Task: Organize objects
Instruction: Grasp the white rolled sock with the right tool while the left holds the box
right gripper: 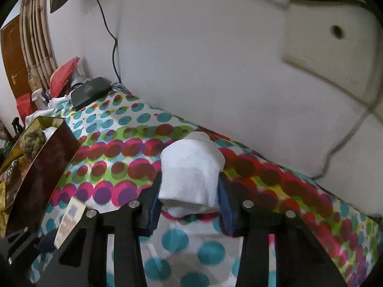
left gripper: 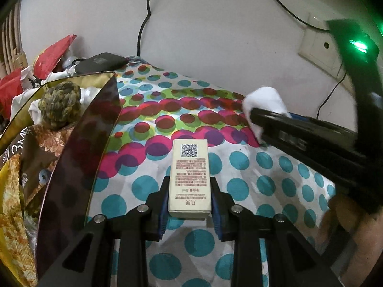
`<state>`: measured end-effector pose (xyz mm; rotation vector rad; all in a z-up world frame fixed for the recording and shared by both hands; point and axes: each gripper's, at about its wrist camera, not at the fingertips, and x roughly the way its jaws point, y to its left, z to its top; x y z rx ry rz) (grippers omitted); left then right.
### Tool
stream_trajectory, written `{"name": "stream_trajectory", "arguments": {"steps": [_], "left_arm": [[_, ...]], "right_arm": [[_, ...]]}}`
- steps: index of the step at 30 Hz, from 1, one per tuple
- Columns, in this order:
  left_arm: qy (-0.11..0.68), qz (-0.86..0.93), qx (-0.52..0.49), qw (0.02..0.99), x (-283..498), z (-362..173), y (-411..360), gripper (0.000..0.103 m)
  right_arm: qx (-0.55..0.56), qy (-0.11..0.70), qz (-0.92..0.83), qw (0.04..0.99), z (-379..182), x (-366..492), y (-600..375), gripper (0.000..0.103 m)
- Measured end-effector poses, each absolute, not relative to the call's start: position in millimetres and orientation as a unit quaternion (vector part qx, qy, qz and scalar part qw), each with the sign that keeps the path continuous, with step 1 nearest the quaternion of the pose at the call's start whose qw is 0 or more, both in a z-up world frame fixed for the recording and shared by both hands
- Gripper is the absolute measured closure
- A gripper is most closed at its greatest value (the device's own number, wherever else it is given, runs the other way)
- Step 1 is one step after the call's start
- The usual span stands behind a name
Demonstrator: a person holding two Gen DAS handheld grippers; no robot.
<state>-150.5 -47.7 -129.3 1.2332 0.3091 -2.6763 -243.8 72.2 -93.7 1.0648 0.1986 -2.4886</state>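
Over the spotted bed (left gripper: 263, 167), the left gripper (left gripper: 190, 191) jaws pinch a small cream box (left gripper: 190, 174), the right gripper (right gripper: 190, 198) jaws squeeze a white rolled cloth (right gripper: 191, 167); both likely await the half-filled dark bin (left gripper: 79, 143) at the bed's left edge.

A bed covered by a polka-dot sheet (left gripper: 239, 167) runs along a white wall. At its far end by the wall lies a flat black case (left gripper: 100, 63). A dark open box (left gripper: 79, 143) stands along its left edge.
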Motion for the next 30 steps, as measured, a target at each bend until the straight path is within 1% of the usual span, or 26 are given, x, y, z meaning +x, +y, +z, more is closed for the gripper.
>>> {"name": "stream_trajectory", "arguments": {"steps": [6, 12, 19, 23, 30], "left_arm": [[0.102, -0.9, 0.415, 0.089, -151.2, -129.6, -47.2, 0.073], [0.102, -0.9, 0.415, 0.089, -150.1, -130.1, -47.4, 0.073], [0.103, -0.899, 0.415, 0.091, -149.8, -130.3, -48.1, 0.073], [0.106, -0.899, 0.415, 0.089, -149.7, -130.0, -48.4, 0.073], [0.102, -0.902, 0.411, 0.087, -148.4, -128.9, -46.6, 0.073]], "right_arm": [[0.377, 0.076, -0.904, 0.184, -86.1, -209.7, 99.5, 0.063], [0.374, 0.06, -0.911, 0.163, -86.7, -164.1, 130.0, 0.064], [0.372, -0.011, -0.919, 0.128, -84.4, -118.3, 169.3, 0.063], [0.367, -0.031, -0.924, 0.099, -85.0, -91.8, 191.9, 0.063], [0.351, -0.022, -0.933, 0.073, -82.7, -51.9, 220.6, 0.063]]}}
